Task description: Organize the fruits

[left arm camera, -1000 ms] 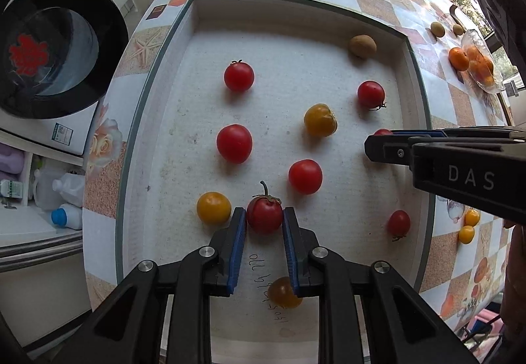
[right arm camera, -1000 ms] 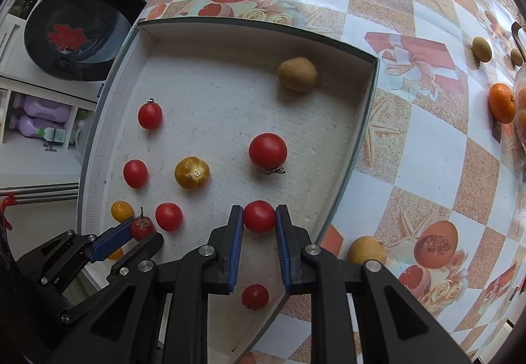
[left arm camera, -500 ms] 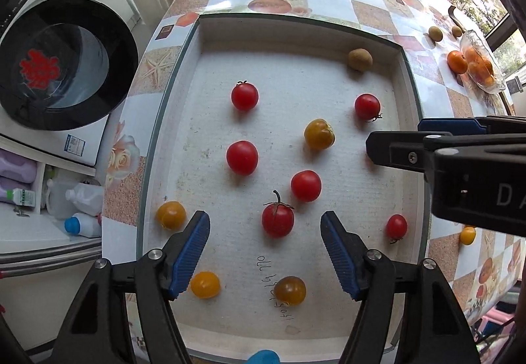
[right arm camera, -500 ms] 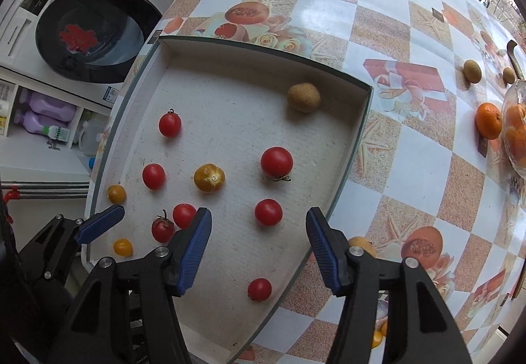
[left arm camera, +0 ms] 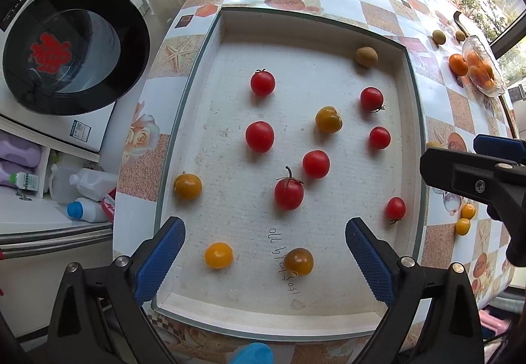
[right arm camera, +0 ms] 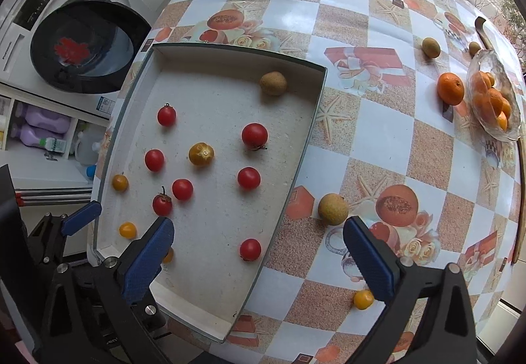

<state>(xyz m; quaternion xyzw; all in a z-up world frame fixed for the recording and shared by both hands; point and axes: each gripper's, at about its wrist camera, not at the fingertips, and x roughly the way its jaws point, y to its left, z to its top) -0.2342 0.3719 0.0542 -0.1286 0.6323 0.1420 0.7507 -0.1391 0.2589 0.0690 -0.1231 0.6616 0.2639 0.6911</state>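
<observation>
Left tongs [left arm camera: 264, 240]: wide open, holding nothing, up above the near end of the tray [left arm camera: 412, 133].

In the tray, from left to right: yellow tomatoes [left arm camera: 187, 186] by the left wall, red tomatoes [left arm camera: 259, 136] spread over the middle, one with a stem [left arm camera: 289, 193] just ahead of the left tongs, a brown fruit [left arm camera: 366, 56] in the far right corner.

Right tongs [right arm camera: 258, 260]: wide open too, holding nothing, over the tray's right edge. Just beside the right finger, a round tan fruit [right arm camera: 332, 209] out on the surface [right arm camera: 378, 120]. A small yellow one [right arm camera: 363, 299] near it. Far right: an orange [right arm camera: 450, 88] beside a glass bowl [right arm camera: 511, 130] of more oranges.

Small, round and light, all of them. Smooth skin, so probably slippery and quick to roll away. Likely soft inside, so easy to squash or split. Best to close on the widest part, one pad on each side, and squeeze gently. Best not to pull on the stem.
</observation>
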